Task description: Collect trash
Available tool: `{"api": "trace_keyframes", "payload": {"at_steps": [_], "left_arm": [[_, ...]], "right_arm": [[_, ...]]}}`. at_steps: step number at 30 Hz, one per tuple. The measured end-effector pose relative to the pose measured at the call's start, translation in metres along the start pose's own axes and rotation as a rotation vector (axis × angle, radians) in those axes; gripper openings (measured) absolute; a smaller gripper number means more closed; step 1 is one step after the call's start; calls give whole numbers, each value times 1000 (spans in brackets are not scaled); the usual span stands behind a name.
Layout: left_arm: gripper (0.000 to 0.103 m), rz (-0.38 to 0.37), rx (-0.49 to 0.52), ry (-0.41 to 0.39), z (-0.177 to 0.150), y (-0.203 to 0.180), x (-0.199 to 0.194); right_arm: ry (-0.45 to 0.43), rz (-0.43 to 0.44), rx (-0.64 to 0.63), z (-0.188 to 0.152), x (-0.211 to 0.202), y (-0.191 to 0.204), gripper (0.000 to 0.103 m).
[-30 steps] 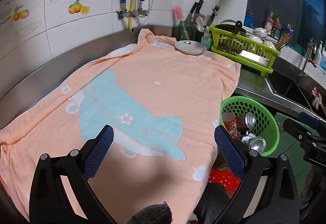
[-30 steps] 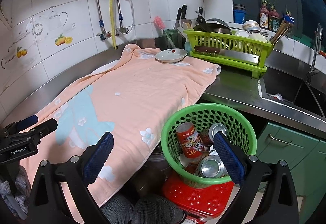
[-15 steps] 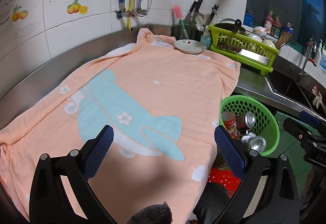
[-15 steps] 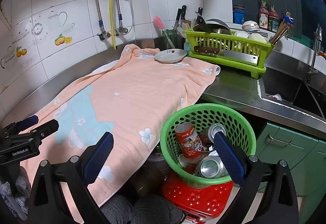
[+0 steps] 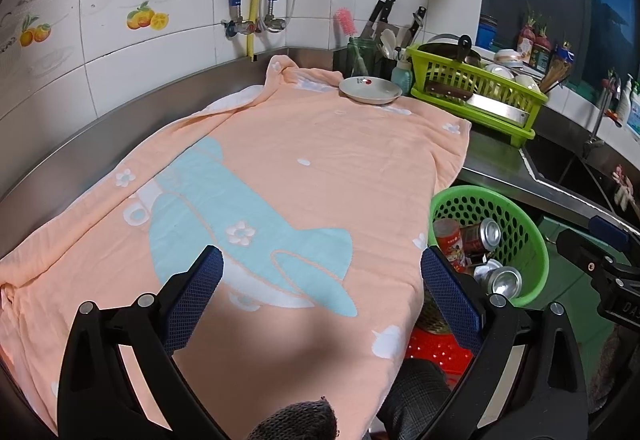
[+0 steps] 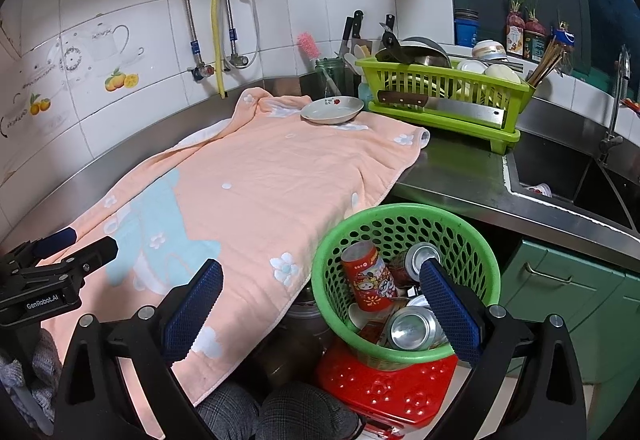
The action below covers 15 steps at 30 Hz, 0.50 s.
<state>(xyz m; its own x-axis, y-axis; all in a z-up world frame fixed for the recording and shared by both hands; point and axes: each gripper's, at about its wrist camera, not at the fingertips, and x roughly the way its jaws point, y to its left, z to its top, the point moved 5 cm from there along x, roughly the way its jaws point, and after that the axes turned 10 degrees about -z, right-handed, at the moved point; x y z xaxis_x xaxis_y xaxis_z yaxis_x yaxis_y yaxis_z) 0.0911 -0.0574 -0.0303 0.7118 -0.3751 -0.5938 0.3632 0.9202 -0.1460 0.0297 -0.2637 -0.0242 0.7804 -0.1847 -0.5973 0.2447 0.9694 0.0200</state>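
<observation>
A green perforated basket [image 6: 472, 240] [image 5: 532, 240] stands on a red stool [image 6: 384, 388] below the counter edge and holds several crushed cans, among them a red can [image 6: 370, 276] and a silver can [image 6: 412, 328]. My left gripper [image 5: 322, 300] is open and empty above the peach towel [image 5: 300, 167]. My right gripper [image 6: 320, 304] is open and empty, hovering near the basket's front rim. The left gripper also shows in the right wrist view [image 6: 68, 260].
The peach towel [image 6: 260, 179] with a blue whale print covers the steel counter. A small white dish [image 6: 332, 109] sits at its far end. A green dish rack [image 6: 440, 103] with a cleaver, knives and a sink [image 6: 568, 175] lie to the right.
</observation>
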Motion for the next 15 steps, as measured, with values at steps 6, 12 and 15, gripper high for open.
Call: {"api": "trace_keyframes", "payload": {"at_steps": [6, 12, 15], "left_arm": [[98, -2, 4, 0, 0, -1, 1], [98, -5, 3, 3, 0, -2, 2], [98, -5, 5, 4, 0, -2, 3]], "right_arm": [[2, -1, -4, 1, 1, 1, 95], [9, -1, 1, -1, 3, 1, 95], [8, -2, -2, -2, 4, 2, 95]]}}
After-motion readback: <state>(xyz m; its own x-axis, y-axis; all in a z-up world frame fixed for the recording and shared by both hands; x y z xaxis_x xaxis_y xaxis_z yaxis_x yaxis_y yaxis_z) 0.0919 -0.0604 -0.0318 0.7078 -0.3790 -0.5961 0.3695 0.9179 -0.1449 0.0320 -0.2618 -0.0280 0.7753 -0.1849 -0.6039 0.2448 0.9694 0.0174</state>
